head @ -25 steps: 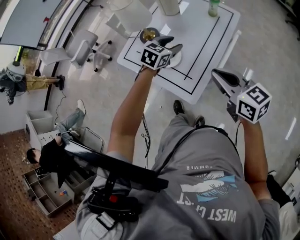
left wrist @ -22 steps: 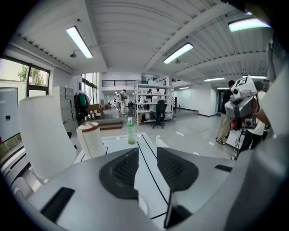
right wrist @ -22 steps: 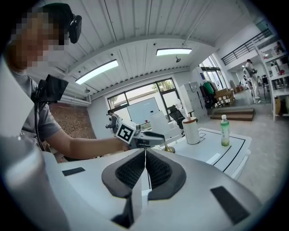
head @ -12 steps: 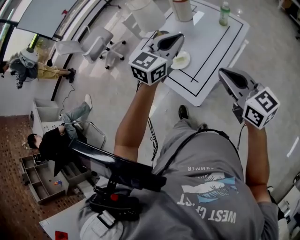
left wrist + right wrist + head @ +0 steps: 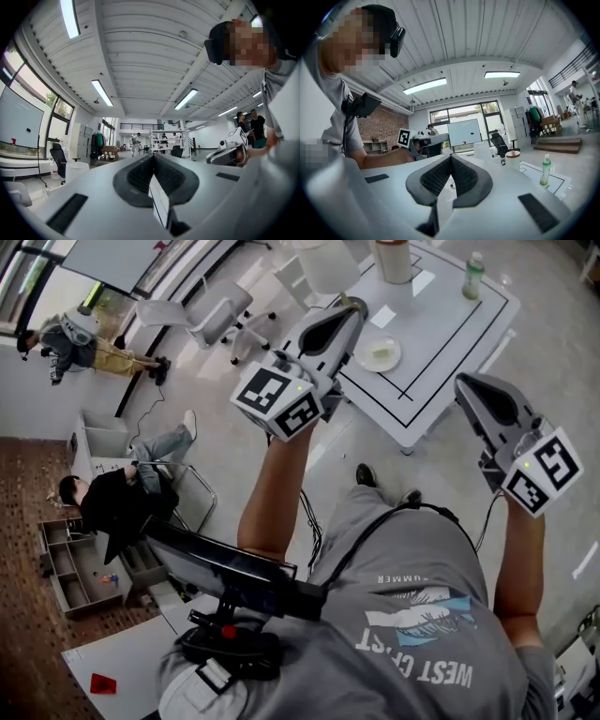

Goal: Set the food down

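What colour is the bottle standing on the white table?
The bottle is pale green with a white cap, clearest in the right gripper view.

Ribbed white ceiling (image 5: 140, 56) with strip lights (image 5: 105, 92); tall windows (image 5: 440, 117) beside a brick wall (image 5: 382, 129); pale glossy floor (image 5: 225, 474); white swivel chairs (image 5: 202, 320); grey drawer cabinet (image 5: 70, 568) on brown flooring (image 5: 28, 652).

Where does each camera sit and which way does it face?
Head view: on the head, looking down; torso, both arms, table.
Left gripper view: on shut left gripper, tilted toward the ceiling; right gripper shows.
Right gripper view: on shut right gripper, facing windows; left gripper shows.
Shared: bottle, head and right gripper views.
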